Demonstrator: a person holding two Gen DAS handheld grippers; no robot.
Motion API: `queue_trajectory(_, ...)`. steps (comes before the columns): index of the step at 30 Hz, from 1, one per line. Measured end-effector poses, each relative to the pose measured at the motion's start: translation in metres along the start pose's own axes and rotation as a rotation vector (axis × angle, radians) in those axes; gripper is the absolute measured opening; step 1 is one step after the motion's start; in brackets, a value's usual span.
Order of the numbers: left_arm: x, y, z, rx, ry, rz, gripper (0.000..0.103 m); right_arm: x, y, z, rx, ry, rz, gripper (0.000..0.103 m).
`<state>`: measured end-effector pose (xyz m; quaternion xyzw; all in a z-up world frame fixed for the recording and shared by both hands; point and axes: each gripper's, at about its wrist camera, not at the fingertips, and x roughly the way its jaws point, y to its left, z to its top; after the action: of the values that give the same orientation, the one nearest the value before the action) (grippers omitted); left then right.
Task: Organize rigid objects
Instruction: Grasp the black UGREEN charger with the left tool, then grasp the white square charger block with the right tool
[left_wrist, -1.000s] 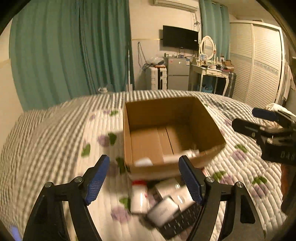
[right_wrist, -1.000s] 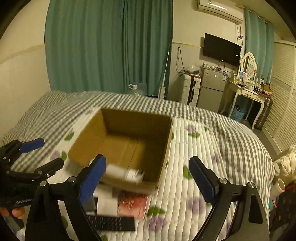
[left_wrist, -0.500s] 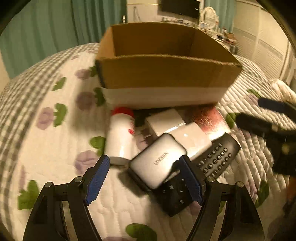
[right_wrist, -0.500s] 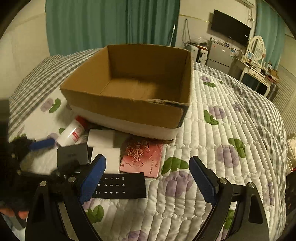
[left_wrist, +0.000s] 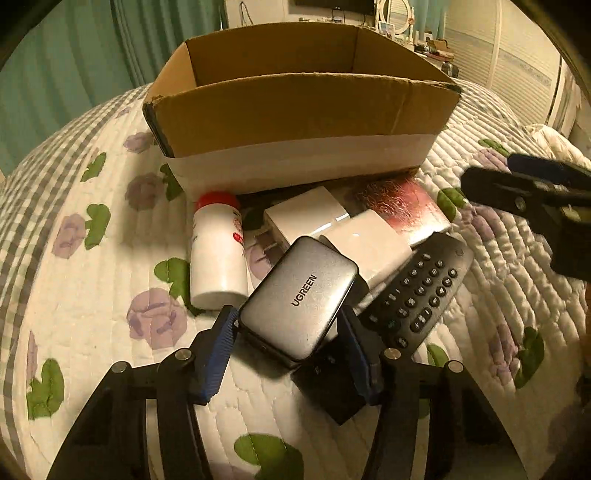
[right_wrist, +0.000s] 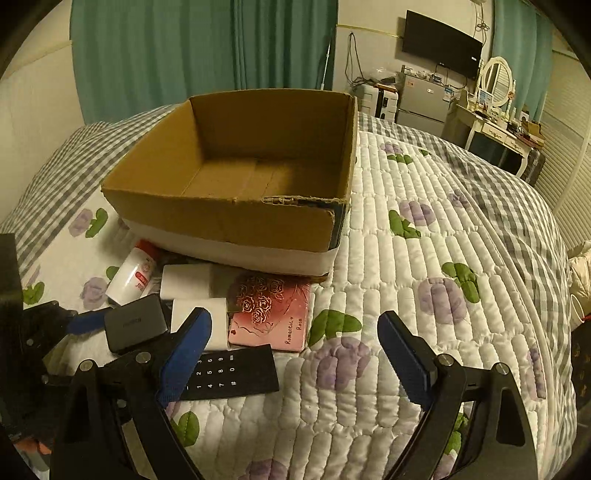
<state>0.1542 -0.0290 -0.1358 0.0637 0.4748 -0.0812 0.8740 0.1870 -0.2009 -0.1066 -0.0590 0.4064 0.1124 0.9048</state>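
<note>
A pile of objects lies on the quilt in front of an open, empty cardboard box (left_wrist: 295, 107) (right_wrist: 236, 214). My left gripper (left_wrist: 290, 332) is shut on a grey UGREEN charger (left_wrist: 301, 295) (right_wrist: 135, 328), its blue pads against both sides. Beside it lie a white bottle with a red cap (left_wrist: 218, 254) (right_wrist: 131, 273), two white adapters (left_wrist: 306, 218) (left_wrist: 369, 240), a black remote (left_wrist: 417, 291) (right_wrist: 232, 373) and a pink rose-patterned case (right_wrist: 271, 314) (left_wrist: 402, 206). My right gripper (right_wrist: 291, 362) is open and empty, just right of the pile above the quilt, and shows in the left wrist view (left_wrist: 524, 188).
The bed is covered by a white quilt (right_wrist: 424, 288) with purple flowers and a grey checked border. Teal curtains (right_wrist: 207, 55), a wall TV (right_wrist: 441, 44), a small fridge and a dressing table (right_wrist: 495, 125) stand beyond the bed.
Both grippers came down from above the box to the pile in front of it. My left gripper closed in on the grey charger, which now sits between its pads.
</note>
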Motion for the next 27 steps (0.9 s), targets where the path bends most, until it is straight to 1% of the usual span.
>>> queue_trajectory(2,0.005,0.009,0.004,-0.02,-0.003,-0.024,0.057,0.003,0.001,-0.001,-0.003,0.012,-0.005,0.092)
queue_trajectory(4,0.014,0.01,0.008,-0.029,-0.006,-0.036,0.062,0.005,0.001,-0.001,-0.006,0.02,-0.01,0.092)
queue_trajectory(6,0.023,0.007,0.009,-0.021,-0.001,-0.032,0.065,0.007,0.003,-0.002,-0.01,0.026,-0.015,0.092)
queue_trajectory(9,0.026,0.005,0.009,-0.019,-0.006,-0.023,0.064,0.006,0.003,-0.003,-0.014,0.023,-0.021,0.092)
queue_trajectory(11,0.023,0.008,0.009,-0.032,-0.014,-0.036,0.062,0.006,0.004,-0.004,-0.015,0.022,-0.025,0.092)
queue_trajectory(13,0.017,0.009,0.006,-0.04,-0.027,-0.039,0.055,0.006,0.004,-0.004,-0.016,0.023,-0.028,0.092)
queue_trajectory(18,-0.009,0.01,-0.002,-0.058,-0.082,-0.057,0.043,0.007,0.007,-0.007,-0.03,0.023,-0.018,0.092)
queue_trajectory(20,-0.02,0.014,-0.004,-0.076,-0.107,-0.031,0.042,0.007,0.011,-0.007,-0.041,0.025,-0.008,0.092)
queue_trajectory(24,-0.034,0.023,-0.004,-0.117,-0.147,-0.041,0.042,0.013,0.022,-0.007,-0.068,0.048,0.046,0.092)
queue_trajectory(27,-0.043,0.026,-0.003,-0.117,-0.186,-0.014,0.042,0.022,0.035,-0.005,-0.104,0.077,0.087,0.092)
